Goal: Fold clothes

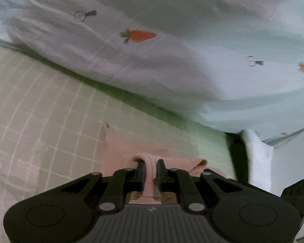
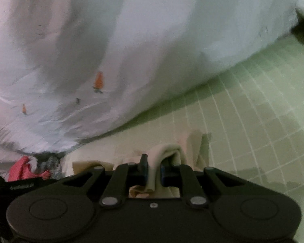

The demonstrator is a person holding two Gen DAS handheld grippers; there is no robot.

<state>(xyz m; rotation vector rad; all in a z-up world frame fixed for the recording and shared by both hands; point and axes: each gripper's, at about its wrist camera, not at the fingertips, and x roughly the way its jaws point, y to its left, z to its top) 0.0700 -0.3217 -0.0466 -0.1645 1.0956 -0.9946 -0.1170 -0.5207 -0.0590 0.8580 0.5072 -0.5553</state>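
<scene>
My left gripper (image 1: 151, 163) is shut on a bunched fold of a pale pink garment (image 1: 131, 151), which hangs below and ahead of the fingers over the checked bed cover (image 1: 40, 111). My right gripper (image 2: 152, 161) is shut on a fold of what looks like the same light cloth (image 2: 164, 149), seen here as cream; it drapes over the right finger. Most of the garment is hidden under both grippers.
A rumpled white duvet with orange carrot prints (image 1: 172, 50) lies across the far side of the green checked bed cover (image 2: 243, 121). A red-pink cloth and grey items (image 2: 26, 169) lie at the lower left of the right wrist view. A white towel-like piece (image 1: 257, 158) sits right of the left gripper.
</scene>
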